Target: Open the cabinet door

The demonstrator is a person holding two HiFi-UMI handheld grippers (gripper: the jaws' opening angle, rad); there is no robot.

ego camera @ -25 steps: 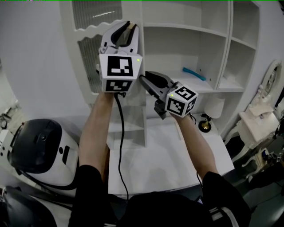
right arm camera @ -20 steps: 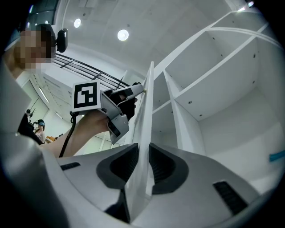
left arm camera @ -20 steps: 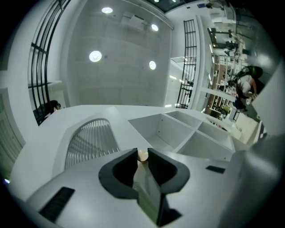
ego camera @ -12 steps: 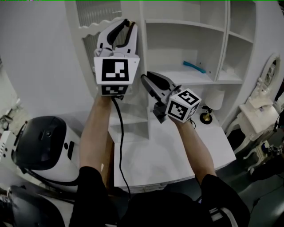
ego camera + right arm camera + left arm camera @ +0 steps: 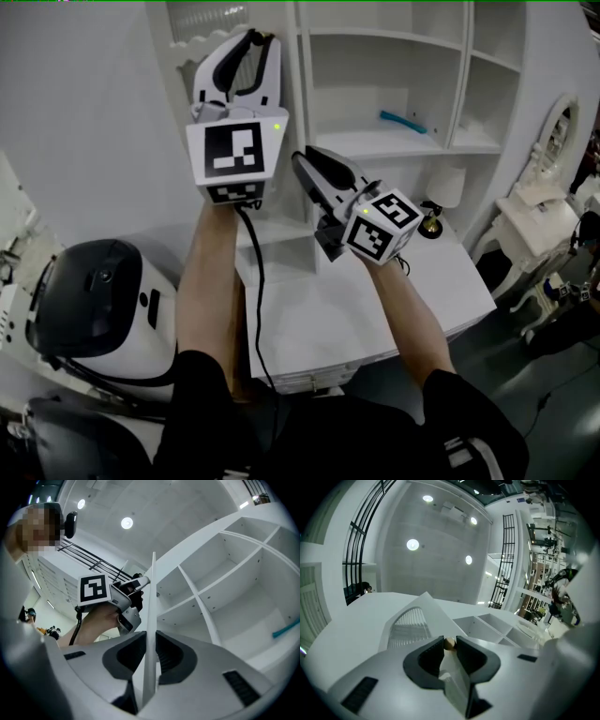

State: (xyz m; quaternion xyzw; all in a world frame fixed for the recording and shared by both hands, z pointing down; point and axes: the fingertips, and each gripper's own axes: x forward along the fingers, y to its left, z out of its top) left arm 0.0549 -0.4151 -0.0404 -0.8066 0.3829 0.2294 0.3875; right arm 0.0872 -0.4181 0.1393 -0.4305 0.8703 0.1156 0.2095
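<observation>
The white cabinet door (image 5: 178,66) has a louvred panel and stands swung out from the open shelves (image 5: 394,84). My left gripper (image 5: 263,43) is shut on the door's small round knob (image 5: 449,642), which sits between its dark pads (image 5: 429,656). My right gripper (image 5: 302,161) is lower down on the same door. Its jaws are closing with the door's thin free edge (image 5: 151,602) between them, and both pads (image 5: 168,651) seem to touch the door's faces. In the right gripper view, the left gripper (image 5: 133,588) shows beyond the door edge.
A blue strip (image 5: 403,123) lies on a middle shelf. A white desk top (image 5: 394,309) runs below the cabinet, with a small brass object (image 5: 429,223) on it. A round white machine with a black dome (image 5: 94,300) stands at lower left, and a white dressing table (image 5: 539,211) at right.
Both grippers have drawn back from the shelves together with the door, which has swung further open. The right jaws have narrowed onto the door's edge.
</observation>
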